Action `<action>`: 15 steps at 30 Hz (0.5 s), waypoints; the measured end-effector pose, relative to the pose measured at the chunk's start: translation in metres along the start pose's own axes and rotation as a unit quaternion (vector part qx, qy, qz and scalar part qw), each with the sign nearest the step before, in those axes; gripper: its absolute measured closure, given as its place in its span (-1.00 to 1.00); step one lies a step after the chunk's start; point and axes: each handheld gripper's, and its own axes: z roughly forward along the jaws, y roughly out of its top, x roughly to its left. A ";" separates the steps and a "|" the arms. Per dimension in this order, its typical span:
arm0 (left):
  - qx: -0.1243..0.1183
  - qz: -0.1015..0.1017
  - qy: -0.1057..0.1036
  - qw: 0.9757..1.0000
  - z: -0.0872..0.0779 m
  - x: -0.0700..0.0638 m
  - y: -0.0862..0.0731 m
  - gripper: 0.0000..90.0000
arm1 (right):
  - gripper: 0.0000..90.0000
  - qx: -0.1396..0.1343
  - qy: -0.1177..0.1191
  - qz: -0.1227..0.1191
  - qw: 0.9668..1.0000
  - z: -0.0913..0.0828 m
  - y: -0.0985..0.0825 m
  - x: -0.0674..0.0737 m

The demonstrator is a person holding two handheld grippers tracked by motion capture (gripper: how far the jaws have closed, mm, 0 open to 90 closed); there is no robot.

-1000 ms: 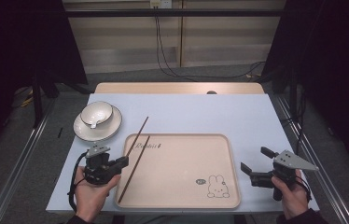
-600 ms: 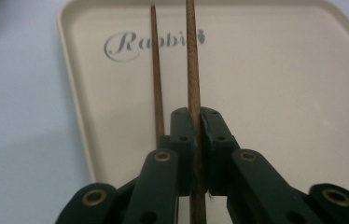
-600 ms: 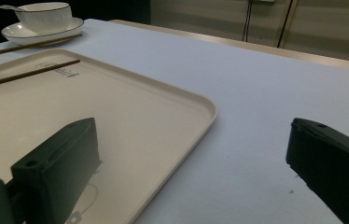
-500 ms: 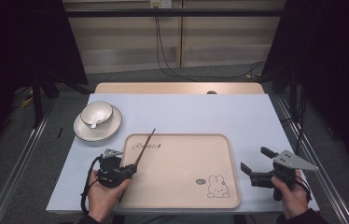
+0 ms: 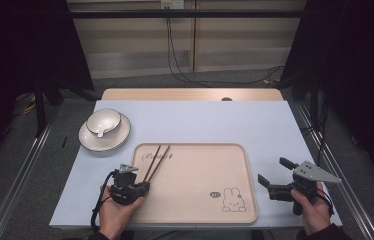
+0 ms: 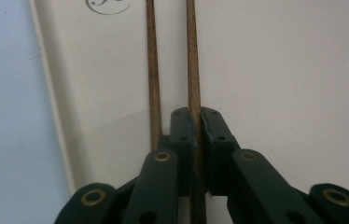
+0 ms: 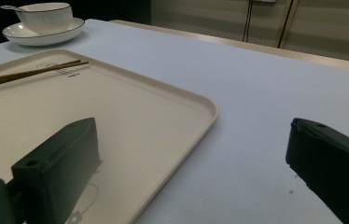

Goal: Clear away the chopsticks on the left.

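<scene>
Where the pale blue table (image 5: 200, 120) carries its goods, two containers are listed. Item one — a beige tray (image 5: 200, 212) with a rabbit print near its front right corner, holding a pair of brown chopsticks (image 5: 156, 157) at its left end. Item two — a white bowl (image 5: 103, 121) with a dark rim, seated on a matching plate (image 5: 92, 142) off the tray's far left corner; a small spoon rests in the bowl.

Chopsticks: long axis runs from the tray's near left side toward its far edge, leaning slightly right in the high view; tips point away from the person, close together beside the printed lettering. One stick lies just left of the other, nearly parallel.

Left gripper (image 6: 196, 126): clenched on the right-hand stick near its butt end, low over the tray's left part. Right gripper (image 5: 275, 175): released, jaws spread wide, nothing between them, held off the tray's right edge.
</scene>
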 end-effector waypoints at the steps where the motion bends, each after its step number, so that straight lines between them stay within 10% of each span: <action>1: 0.001 0.001 0.001 1.000 0.000 0.000 0.000 0.88 | -0.95 0.002 0.002 -0.001 1.000 0.000 0.000 0.000; 15: -0.030 0.017 -0.045 0.998 -0.007 0.003 0.003 0.33 | -0.95 0.000 0.002 0.002 1.000 0.000 0.000 0.000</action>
